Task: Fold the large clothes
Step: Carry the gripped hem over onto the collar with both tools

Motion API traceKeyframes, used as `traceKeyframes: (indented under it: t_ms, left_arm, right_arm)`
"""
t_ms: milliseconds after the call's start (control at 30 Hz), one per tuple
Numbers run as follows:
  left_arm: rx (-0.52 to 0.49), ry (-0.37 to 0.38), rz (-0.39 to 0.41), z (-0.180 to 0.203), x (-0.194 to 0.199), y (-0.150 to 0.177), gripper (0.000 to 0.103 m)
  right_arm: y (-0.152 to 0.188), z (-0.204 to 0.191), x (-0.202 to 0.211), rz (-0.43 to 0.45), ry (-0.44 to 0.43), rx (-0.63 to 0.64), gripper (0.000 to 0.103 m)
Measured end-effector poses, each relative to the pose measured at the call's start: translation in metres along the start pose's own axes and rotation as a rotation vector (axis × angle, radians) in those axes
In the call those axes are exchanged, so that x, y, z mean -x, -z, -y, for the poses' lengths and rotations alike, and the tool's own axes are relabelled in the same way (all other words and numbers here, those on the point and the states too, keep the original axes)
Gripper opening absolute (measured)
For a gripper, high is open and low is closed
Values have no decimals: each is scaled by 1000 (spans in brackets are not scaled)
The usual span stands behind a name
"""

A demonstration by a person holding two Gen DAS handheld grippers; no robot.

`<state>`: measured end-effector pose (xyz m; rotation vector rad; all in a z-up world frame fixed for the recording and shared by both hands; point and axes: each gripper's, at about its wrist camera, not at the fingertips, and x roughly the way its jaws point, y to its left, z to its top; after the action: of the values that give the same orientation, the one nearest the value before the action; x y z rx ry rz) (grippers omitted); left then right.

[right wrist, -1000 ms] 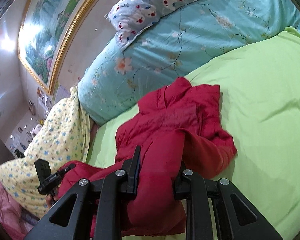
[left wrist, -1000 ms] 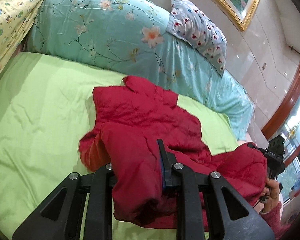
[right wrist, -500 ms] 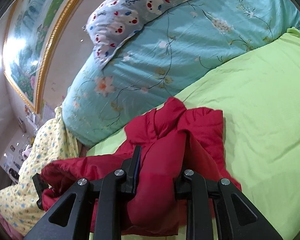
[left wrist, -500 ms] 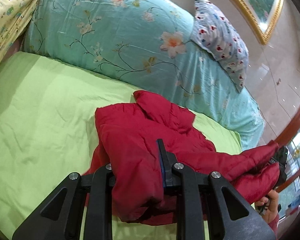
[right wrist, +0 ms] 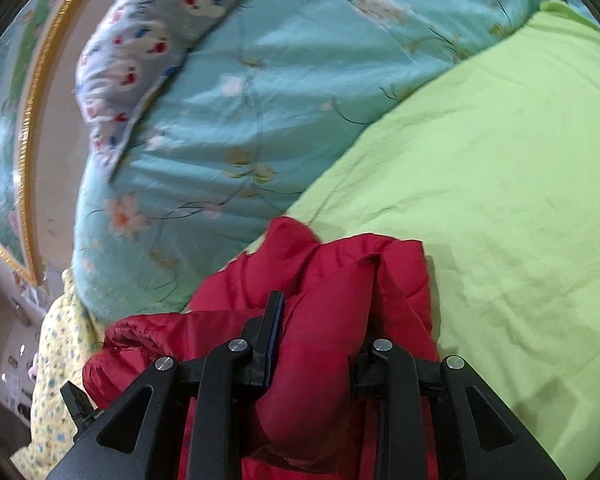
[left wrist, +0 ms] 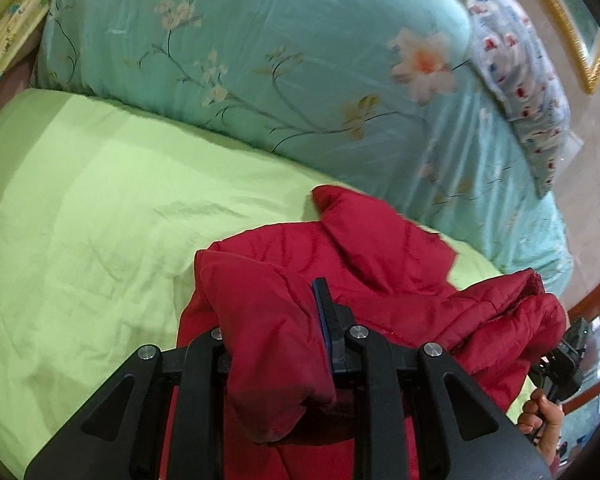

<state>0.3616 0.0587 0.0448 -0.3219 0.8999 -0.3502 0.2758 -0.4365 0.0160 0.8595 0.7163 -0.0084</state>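
Low in the left wrist view, the left gripper (left wrist: 274, 320) is clamped on a thick fold of the red jacket (left wrist: 380, 264), which bulges out between and below its two black fingers. From there the jacket spreads up toward the frame's center and right, lying on the green sheet (left wrist: 80, 220). Its long axis runs from the lower center toward the right edge, where a bunched red end rises beside the right gripper (left wrist: 568, 356). Only this view shows that second tool from outside: a dark body with a hand (left wrist: 540, 420) under it at the lower right. A pointed flap of the jacket, perhaps the collar, aims up toward the teal quilt (left wrist: 260, 40) that fills the upper frame. A patterned pillow (left wrist: 520, 60) sits at the upper right, with a gilt frame (left wrist: 580, 40) beyond it.

Bottom center of the right wrist view, the right gripper (right wrist: 324, 324) pinches another thick roll of the jacket (right wrist: 340, 272), red cloth packed between the fingers. Here the jacket's length runs toward the lower left, where a red puffed end hides most of the left gripper (right wrist: 76, 400); only a black corner shows, so its grip cannot be told from this side. This view alone shows the yellow print cloth (right wrist: 56, 360) at the lower left. The sheet (right wrist: 500, 200) fills the right half, the quilt (right wrist: 260, 100) the upper middle, and the pillow (right wrist: 140, 32) the upper left beside the frame (right wrist: 28, 120).
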Motion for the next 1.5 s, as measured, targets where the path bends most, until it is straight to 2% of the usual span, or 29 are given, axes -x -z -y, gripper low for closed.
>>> traceKeyframes:
  t_ms: [400, 800, 967, 1100, 1167, 1267, 1367, 1500]
  left_arm:
    - [47, -45, -38, -11, -63, -8, 24]
    - [41, -74, -71, -13, -89, -13, 26]
    - [40, -64, -36, -11, -74, -10, 27]
    - [75, -44, -34, -14, -54, -9, 38]
    - [81, -36, -9, -14, -36, -9, 44]
    - [49, -65, 48, -9, -6, -6, 53]
    - [31, -43, 83, -4, 18, 1, 54]
    - [-63, 28, 43, 24, 21, 21, 54]
  right_arm:
    - [0, 19, -48, 28, 76, 3, 27]
    - [0, 26, -71, 26, 117, 11, 27]
    - [0, 31, -76, 28, 113, -2, 27]
    - [0, 32, -77, 28, 110, -2, 27]
    - [-1, 32, -77, 28, 114, 0, 27]
    - [-1, 31, -77, 32, 121, 5, 27]
    - [-1, 30, -78, 34, 125, 7, 27]
    - [-1, 28, -78, 33, 134, 19, 28]
